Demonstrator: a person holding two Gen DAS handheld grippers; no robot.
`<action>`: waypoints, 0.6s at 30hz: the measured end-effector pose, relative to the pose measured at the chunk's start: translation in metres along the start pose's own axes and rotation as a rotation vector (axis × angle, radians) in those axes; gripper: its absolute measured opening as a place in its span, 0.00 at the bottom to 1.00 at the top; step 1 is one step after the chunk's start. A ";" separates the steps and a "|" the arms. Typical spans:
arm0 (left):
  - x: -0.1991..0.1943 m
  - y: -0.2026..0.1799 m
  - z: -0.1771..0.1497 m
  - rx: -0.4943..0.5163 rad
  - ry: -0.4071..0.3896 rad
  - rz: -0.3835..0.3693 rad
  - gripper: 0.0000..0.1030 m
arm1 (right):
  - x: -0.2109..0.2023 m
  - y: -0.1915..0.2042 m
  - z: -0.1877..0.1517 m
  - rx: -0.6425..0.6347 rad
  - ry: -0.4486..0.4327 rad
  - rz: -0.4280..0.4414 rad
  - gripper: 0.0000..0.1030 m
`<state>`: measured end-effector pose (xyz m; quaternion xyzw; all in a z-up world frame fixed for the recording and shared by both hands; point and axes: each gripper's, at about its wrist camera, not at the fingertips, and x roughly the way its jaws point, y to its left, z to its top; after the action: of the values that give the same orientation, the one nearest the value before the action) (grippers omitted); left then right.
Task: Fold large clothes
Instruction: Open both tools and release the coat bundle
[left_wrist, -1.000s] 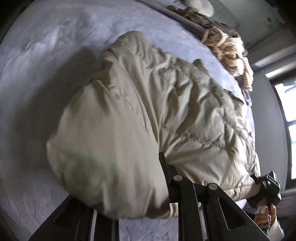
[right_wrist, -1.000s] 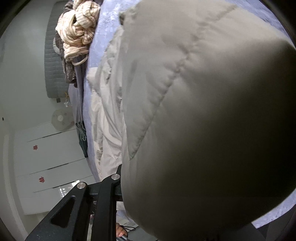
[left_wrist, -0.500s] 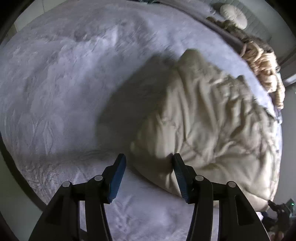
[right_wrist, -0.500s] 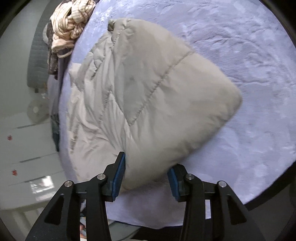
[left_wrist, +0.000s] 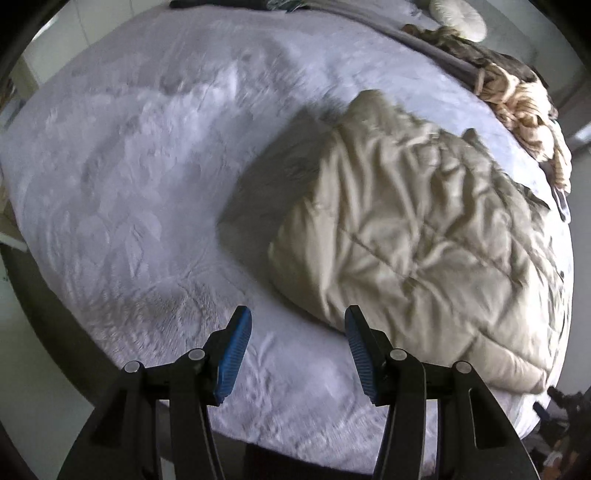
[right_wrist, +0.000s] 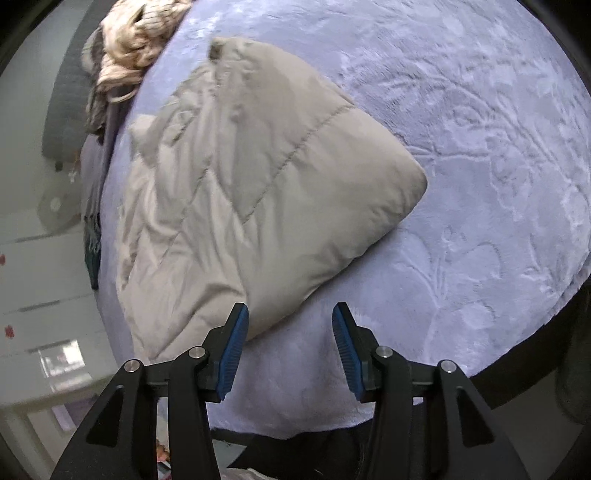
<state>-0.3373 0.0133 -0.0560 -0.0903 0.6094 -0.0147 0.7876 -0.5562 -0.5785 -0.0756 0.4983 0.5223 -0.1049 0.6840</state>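
A beige quilted puffer jacket (left_wrist: 417, 236) lies folded over on the pale lilac bedspread (left_wrist: 140, 177). In the right wrist view the jacket (right_wrist: 258, 192) fills the middle left, its folded corner pointing right. My left gripper (left_wrist: 295, 354) is open and empty, held above the bed just short of the jacket's near edge. My right gripper (right_wrist: 288, 350) is open and empty, with its left finger close to the jacket's lower edge.
A heap of striped cream and brown clothes (left_wrist: 517, 96) lies at the far side of the bed; it also shows in the right wrist view (right_wrist: 129, 55). A round cream cushion (left_wrist: 458, 16) lies beyond. White cabinets (right_wrist: 33, 295) stand beside the bed.
Both grippers have let go of the jacket and opened. They have drawn back, and the jacket now lies folded on the bed.
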 end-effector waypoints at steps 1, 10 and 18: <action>-0.005 -0.002 -0.002 0.004 -0.004 0.002 0.53 | -0.002 0.003 -0.001 -0.009 -0.002 0.003 0.50; -0.037 -0.034 0.000 0.093 -0.035 0.002 0.60 | -0.016 0.043 -0.011 -0.154 -0.040 -0.010 0.57; -0.042 -0.039 0.024 0.213 -0.067 -0.011 0.98 | 0.009 0.113 -0.028 -0.257 -0.064 -0.018 0.63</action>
<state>-0.3215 -0.0162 -0.0043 -0.0099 0.5774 -0.0804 0.8125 -0.4941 -0.4988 -0.0172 0.3981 0.5138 -0.0593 0.7576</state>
